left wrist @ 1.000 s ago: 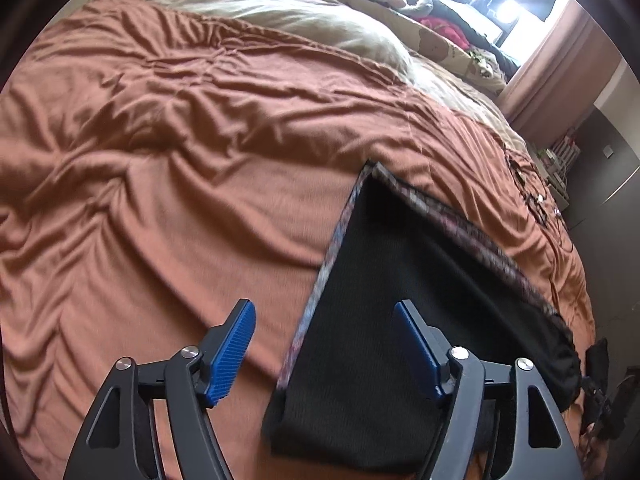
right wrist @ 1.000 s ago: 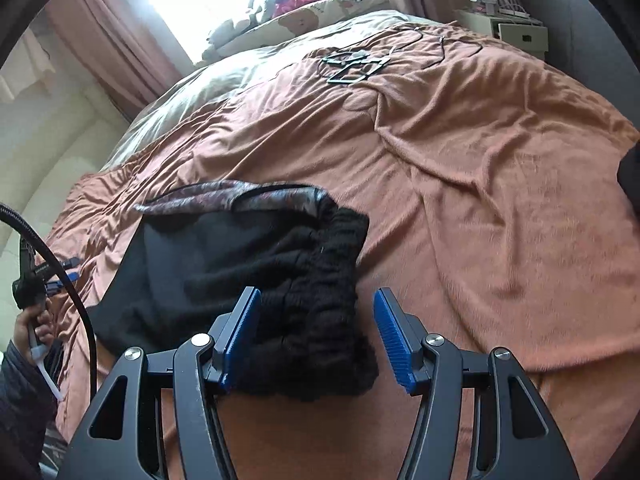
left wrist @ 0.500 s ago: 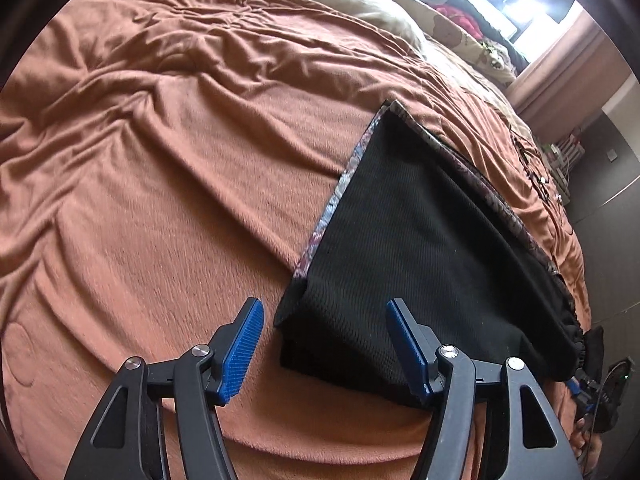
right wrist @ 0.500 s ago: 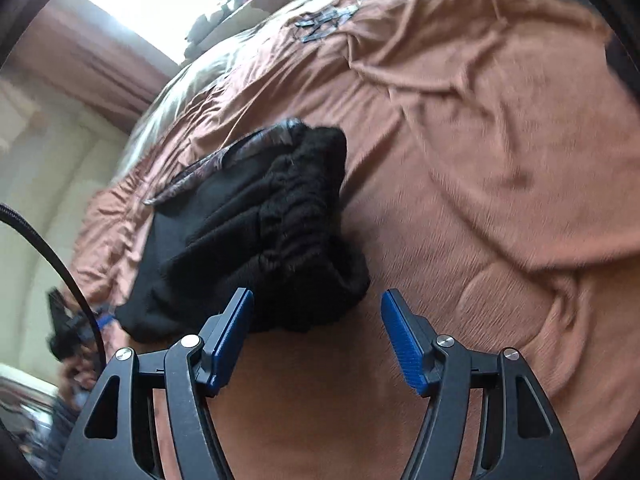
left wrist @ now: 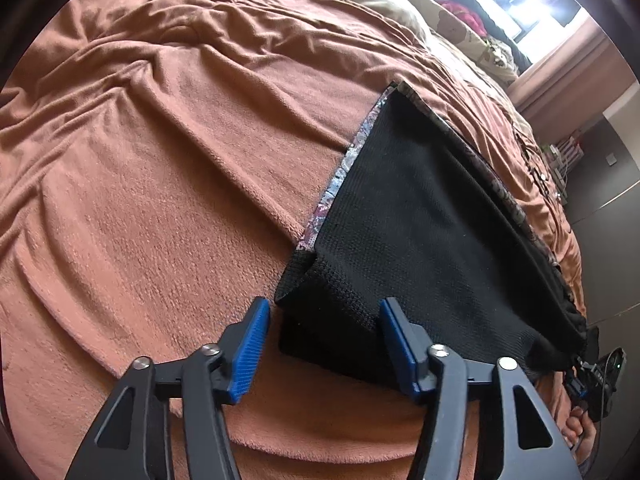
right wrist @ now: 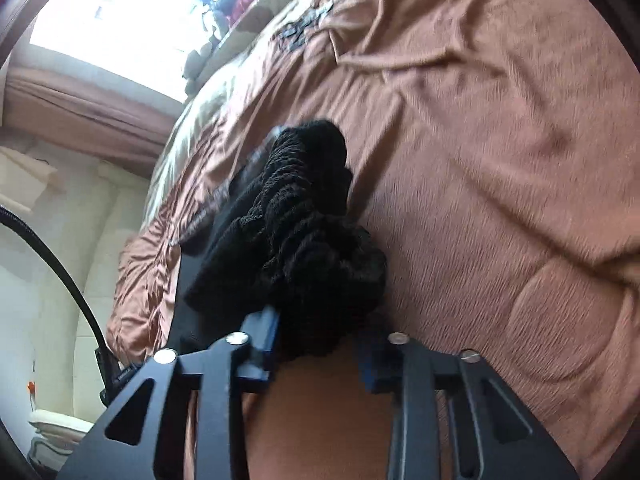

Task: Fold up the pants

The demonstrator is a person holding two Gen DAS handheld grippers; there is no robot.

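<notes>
big rust-orange blanket (left wrist: pixel 168 184) covers the whole bed, wrinkled, w/ pillows and a plush pile far back by the bright window. black pants (left wrist: pixel 424 232) lie on it near the front edge, already folded into a flat wedge, patterned trim (left wrist: pixel 340 176) along one long side, bunched elastic waistband (right wrist: pixel 304 216) at the other end.

left gripper (left wrist: pixel 324 340) is at the near corner of the hem end, jaws apart and closing, corner of black cloth sits between the blue pads (left wrist: pixel 250 344) but they don't press on it yet. right gripper (right wrist: pixel 316 344) is at the waistband end, jaws closing onto the lumpy black fabric; that view is blurred, the cloth fills the gap and looks pinched, so i read it as clamped on the waistband. a bit of the person's hand (left wrist: pixel 576 428) shows low right in the left view, beside the other tool.

step in hand, my guess: grabbing both near corners for the next fold across, prob. bringing the near edge over to the far edge. task looks maybe halfway+, pants already doubled.

next move needs: left pads to finish closing on all layers of the corner, not just the top one, then both ends lift together, evenly, so the stack doesn't slip or fan out. the thick waistband may slide out of the pinch.
</notes>
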